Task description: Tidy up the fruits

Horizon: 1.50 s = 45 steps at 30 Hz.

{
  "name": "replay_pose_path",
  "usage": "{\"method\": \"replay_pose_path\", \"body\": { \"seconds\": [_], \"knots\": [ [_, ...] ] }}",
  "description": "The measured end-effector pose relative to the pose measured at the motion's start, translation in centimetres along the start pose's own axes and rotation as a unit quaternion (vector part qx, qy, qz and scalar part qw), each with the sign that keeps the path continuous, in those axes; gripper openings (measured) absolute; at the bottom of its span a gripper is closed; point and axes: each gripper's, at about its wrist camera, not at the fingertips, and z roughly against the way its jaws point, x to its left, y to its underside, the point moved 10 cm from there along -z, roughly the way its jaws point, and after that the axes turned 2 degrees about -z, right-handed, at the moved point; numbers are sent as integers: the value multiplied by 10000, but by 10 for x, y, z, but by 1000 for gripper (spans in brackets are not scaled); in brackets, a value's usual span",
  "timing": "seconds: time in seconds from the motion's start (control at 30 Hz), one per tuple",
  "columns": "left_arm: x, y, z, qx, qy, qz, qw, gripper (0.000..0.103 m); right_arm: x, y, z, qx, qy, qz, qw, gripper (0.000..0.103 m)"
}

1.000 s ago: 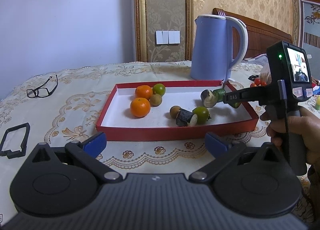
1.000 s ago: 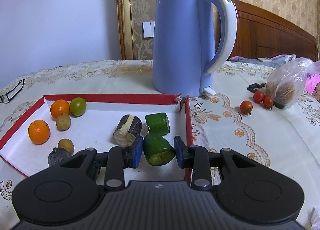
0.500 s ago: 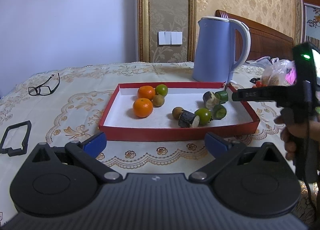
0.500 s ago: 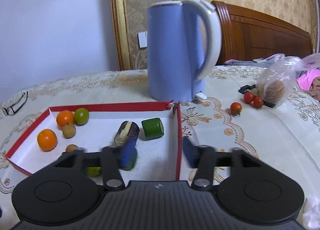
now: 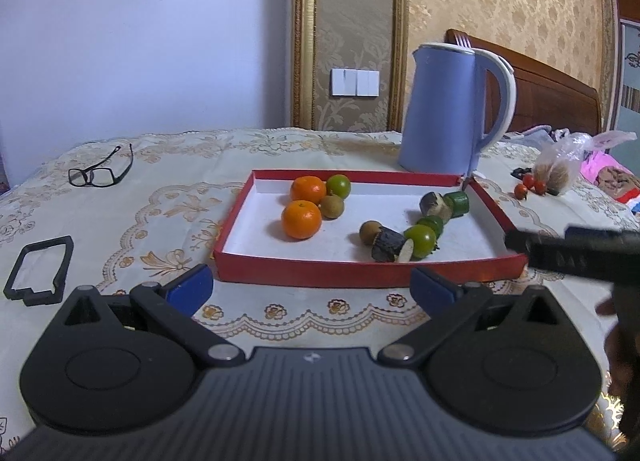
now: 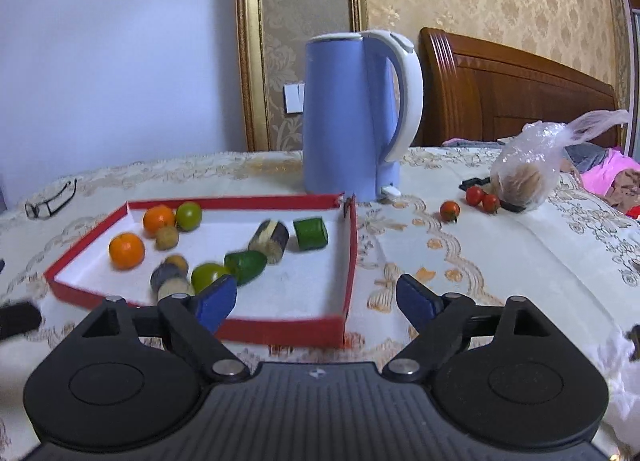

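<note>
A red tray (image 5: 320,273) (image 6: 280,331) on the table holds two oranges (image 5: 301,219), a green citrus (image 5: 338,185), small brown fruits (image 5: 332,206), green cucumber pieces (image 6: 310,233) (image 6: 246,265) and dark eggplant pieces (image 5: 387,245) (image 6: 269,240). Three cherry tomatoes (image 6: 449,210) lie on the cloth right of the tray. My left gripper (image 5: 312,287) is open and empty, just in front of the tray. My right gripper (image 6: 316,303) is open and empty above the tray's near right corner; its body shows in the left wrist view (image 5: 576,251).
A blue kettle (image 6: 352,121) stands behind the tray. A plastic bag (image 6: 528,173) lies far right beside the tomatoes. Glasses (image 5: 100,171) and a black frame (image 5: 38,275) lie at the left. A wooden headboard (image 6: 512,97) stands behind.
My right gripper opened, let go of a green cucumber piece into the tray, and pulled back toward the tray's near right corner. The left gripper hardly moved.
</note>
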Motion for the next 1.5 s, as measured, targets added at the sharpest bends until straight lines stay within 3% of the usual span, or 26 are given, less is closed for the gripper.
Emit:
{"method": "replay_pose_path", "body": {
  "seconds": [0.17,0.43,1.5],
  "knots": [
    [7,0,-1,-67,-215,32,9997,103,5,19,7,107,56,223,9997,88],
    [6,6,-13,184,-323,-105,9993,103,20,37,8,235,56,456,9987,90],
    [1,17,-38,602,-427,-281,9969,103,29,39,15,198,119,589,9980,90]
  ]
}}
